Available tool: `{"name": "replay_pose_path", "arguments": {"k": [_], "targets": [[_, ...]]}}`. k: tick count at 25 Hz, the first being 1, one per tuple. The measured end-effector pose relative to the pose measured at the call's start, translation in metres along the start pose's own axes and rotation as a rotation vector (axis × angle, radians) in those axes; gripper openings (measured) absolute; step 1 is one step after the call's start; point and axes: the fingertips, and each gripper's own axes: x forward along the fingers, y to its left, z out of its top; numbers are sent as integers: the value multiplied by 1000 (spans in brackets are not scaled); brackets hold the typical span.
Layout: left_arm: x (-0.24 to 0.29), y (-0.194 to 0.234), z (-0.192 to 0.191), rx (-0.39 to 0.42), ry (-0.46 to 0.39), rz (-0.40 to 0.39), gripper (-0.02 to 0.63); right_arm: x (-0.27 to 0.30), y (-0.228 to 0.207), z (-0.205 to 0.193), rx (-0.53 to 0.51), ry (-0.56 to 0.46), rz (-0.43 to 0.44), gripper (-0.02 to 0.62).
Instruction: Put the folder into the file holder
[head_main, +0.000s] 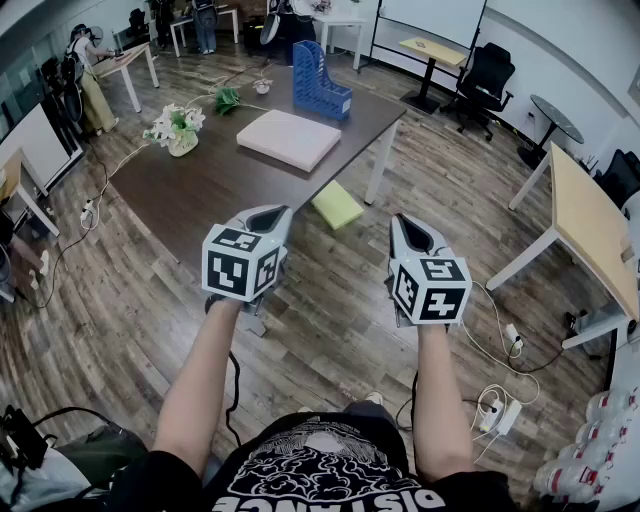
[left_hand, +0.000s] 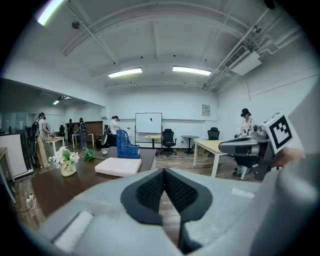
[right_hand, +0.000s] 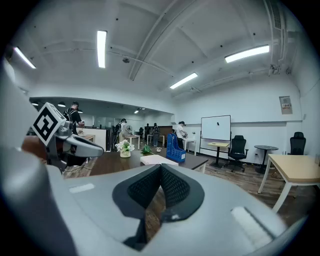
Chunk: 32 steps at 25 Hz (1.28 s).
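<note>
A pale pink folder lies flat on the dark brown table. Behind it, at the table's far end, stands the blue file holder. Both grippers hover over the wooden floor, short of the table's near edge. My left gripper is shut with nothing in it, and so is my right gripper. In the left gripper view the shut pads point toward the folder and the holder. Past the right gripper's shut pads the folder and the holder appear farther off.
A vase of white flowers and a green sprig sit on the table's left side. A yellow-green pad lies on the floor by the table leg. A tan table stands at the right, cables trail on the floor, and people work at the back.
</note>
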Motion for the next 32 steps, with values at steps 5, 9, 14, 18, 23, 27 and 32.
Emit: {"name": "replay_pose_path", "arguments": {"k": [5, 9, 14, 18, 23, 27, 32], "targets": [[10, 3, 5, -4, 5, -1, 0, 6, -8, 1, 18, 3, -5, 0], [23, 2, 7, 1, 10, -1, 0, 13, -17, -3, 20, 8, -7, 0], [50, 0, 12, -1, 21, 9, 12, 30, -41, -6, 33, 9, 3, 15], [76, -2, 21, -6, 21, 21, 17, 46, -65, -4, 48, 4, 27, 30], [116, -6, 37, -26, 24, 49, 55, 72, -101, 0, 41, 16, 61, 52], [151, -11, 55, -37, 28, 69, 83, 92, -133, 9, 37, 27, 92, 75], [191, -24, 67, -53, 38, 88, 107, 110, -173, 8, 42, 47, 129, 118]]}}
